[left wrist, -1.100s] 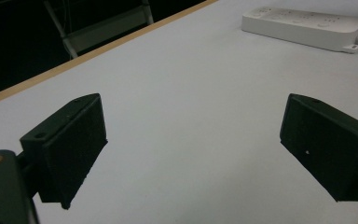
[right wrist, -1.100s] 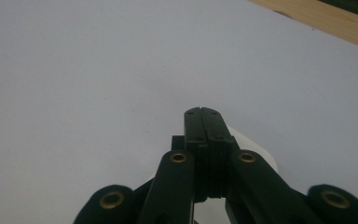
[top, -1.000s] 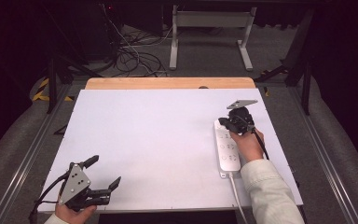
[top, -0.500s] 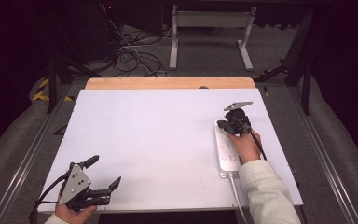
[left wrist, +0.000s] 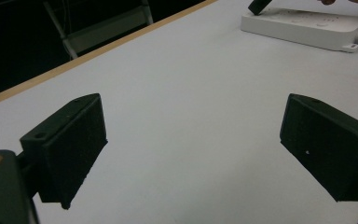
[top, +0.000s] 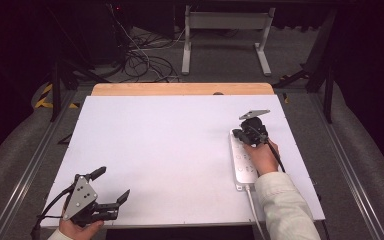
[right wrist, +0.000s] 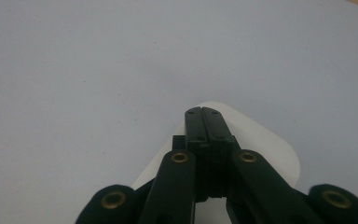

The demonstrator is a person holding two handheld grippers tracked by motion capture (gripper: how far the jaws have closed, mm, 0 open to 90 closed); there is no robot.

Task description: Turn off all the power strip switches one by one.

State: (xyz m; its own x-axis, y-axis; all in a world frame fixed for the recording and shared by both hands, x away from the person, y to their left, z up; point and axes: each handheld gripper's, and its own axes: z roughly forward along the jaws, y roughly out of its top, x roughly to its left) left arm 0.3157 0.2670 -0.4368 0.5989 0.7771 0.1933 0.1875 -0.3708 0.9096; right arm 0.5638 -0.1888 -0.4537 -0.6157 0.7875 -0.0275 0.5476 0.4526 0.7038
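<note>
A white power strip (top: 242,160) lies on the right side of the white table top (top: 170,150), its cord running off toward the front edge. My right gripper (top: 238,134) is shut, with its jaws pressed together and nothing between them, and its tip rests over the far end of the strip (right wrist: 261,140). In the right gripper view my right gripper (right wrist: 203,112) points down at that rounded end. My left gripper (top: 111,185) stands open near the front left corner, with bare table between its pads (left wrist: 70,140). The strip (left wrist: 303,25) lies far off at the upper right there.
A wooden strip (top: 180,89) edges the table's far side. Beyond it stand a metal frame (top: 225,35) and loose cables (top: 145,60) on the floor. Metal rails run along both sides of the table.
My right gripper has edged slightly toward the far end of the power strip. The left gripper has not moved.
</note>
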